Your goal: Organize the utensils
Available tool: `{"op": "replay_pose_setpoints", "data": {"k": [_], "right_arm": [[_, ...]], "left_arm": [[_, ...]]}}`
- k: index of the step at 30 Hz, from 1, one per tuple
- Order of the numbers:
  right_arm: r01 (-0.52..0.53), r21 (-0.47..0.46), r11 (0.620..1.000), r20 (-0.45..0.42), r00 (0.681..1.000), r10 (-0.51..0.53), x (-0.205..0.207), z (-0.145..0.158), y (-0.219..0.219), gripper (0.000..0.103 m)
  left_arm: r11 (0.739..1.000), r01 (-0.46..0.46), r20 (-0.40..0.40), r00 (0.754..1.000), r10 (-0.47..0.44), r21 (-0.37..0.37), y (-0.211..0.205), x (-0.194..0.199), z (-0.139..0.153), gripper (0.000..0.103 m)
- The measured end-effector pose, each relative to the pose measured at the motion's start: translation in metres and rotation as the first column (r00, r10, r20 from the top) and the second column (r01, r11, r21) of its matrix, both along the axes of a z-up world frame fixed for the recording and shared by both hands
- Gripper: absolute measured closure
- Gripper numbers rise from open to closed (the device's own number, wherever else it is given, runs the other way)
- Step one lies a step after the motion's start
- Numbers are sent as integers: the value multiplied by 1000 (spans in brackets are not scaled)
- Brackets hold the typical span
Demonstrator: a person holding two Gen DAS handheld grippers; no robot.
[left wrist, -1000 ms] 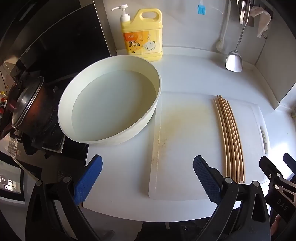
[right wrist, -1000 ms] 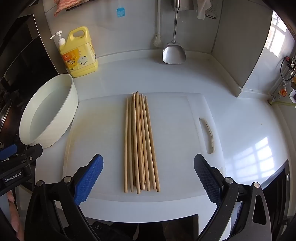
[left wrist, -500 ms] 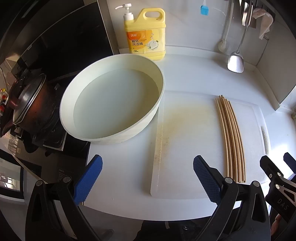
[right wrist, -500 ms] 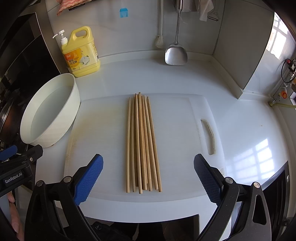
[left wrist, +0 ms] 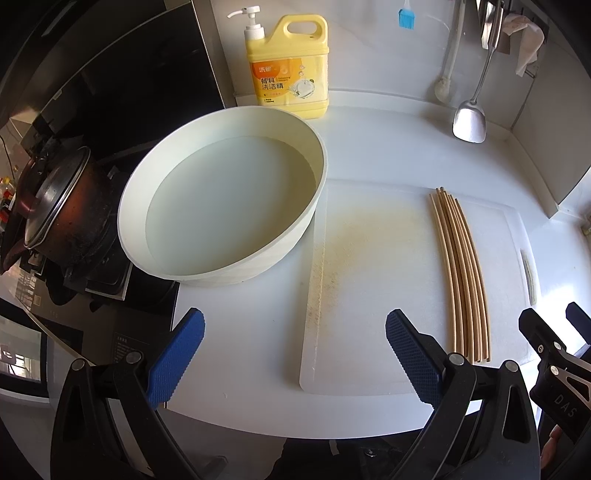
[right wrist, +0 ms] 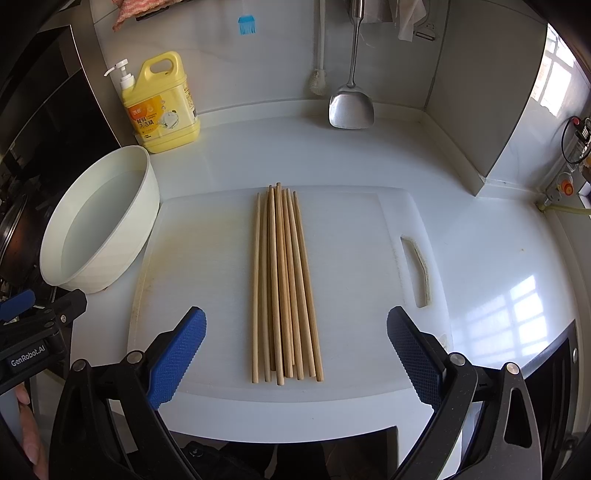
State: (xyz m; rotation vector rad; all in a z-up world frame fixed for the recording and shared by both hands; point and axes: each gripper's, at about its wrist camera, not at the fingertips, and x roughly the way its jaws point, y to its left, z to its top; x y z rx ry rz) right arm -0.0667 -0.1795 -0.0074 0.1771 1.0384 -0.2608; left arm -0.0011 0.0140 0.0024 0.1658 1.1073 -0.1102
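A white kitchen countertop (right wrist: pixel 491 236) is seen from both wrist cameras, and a white rectangular plastic cutting board (right wrist: pixel 207 266) lies flat on it near the front edge; this board serves as the landmark below. Just to the left of the board, a round white plastic basin holding water (left wrist: pixel 221 206) is set, its wall touching or almost touching the board's left edge. Beyond the basin, further left of the board, a dark, worn metal pot with a lid (left wrist: pixel 59 210) is seen on a black stove. Behind the board's left rear corner, a yellow plastic dish-soap jug with a white pump (right wrist: pixel 162 107) stands upright against the back wall. Behind the board's right rear, a steel spatula (right wrist: pixel 351 107) is hung on the wall, with a white brush (right wrist: pixel 318 81) beside it and a small blue silicone brush (right wrist: pixel 245 25) higher up.

On the board itself, a bundle of light wooden chopsticks (right wrist: pixel 284 288) is laid side by side, running front to back, right of the board's middle and left of its handle slot.

The left gripper (left wrist: pixel 295 354) is held over the board's front-left corner with its blue pads spread wide apart and nothing between them. The right gripper (right wrist: pixel 295 354) is held at the board's front edge, likewise spread wide, with the near ends of the chopsticks lying between its pads but untouched.
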Motion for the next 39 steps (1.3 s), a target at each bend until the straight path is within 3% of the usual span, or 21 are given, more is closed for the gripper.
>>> {"op": "replay_pose_setpoints", "data": {"k": [39], "right_arm": [[-1,1,1000,3,1000,1,-1,0,3,9]], "left_arm": [[1000,-5,-2,1000,5,-1,-5,-3,-3,6]]}}
